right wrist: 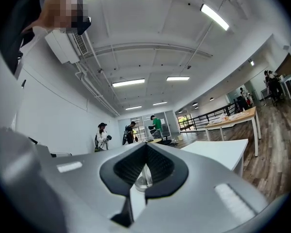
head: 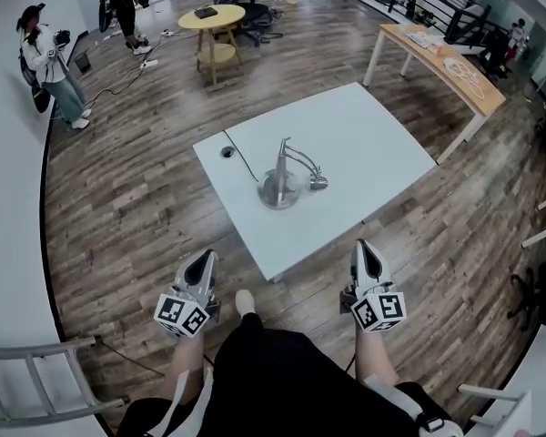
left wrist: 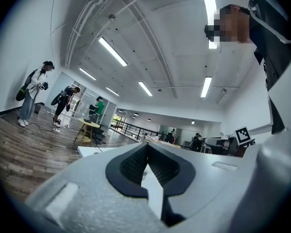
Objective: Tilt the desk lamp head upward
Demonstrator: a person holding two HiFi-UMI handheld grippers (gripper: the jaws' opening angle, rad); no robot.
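Note:
A silver desk lamp [head: 287, 176] stands on the white table [head: 364, 135], its round base near the middle and its small head [head: 318, 183] bent down to the right. Through the right gripper's jaws part of the lamp [right wrist: 143, 177] shows. My left gripper [head: 201, 264] is held in front of the table's near corner, low and left, shut with nothing in it. The right gripper [head: 365, 253] hangs off the table's near right edge, also shut and empty. Both are well short of the lamp.
A black cable [head: 241, 157] runs from the lamp to a grommet hole [head: 227, 152] at the table's left. A round yellow table [head: 212, 18], a long wooden desk [head: 441, 57] and two standing people [head: 50, 62] are farther off. A metal frame [head: 36, 381] lies at lower left.

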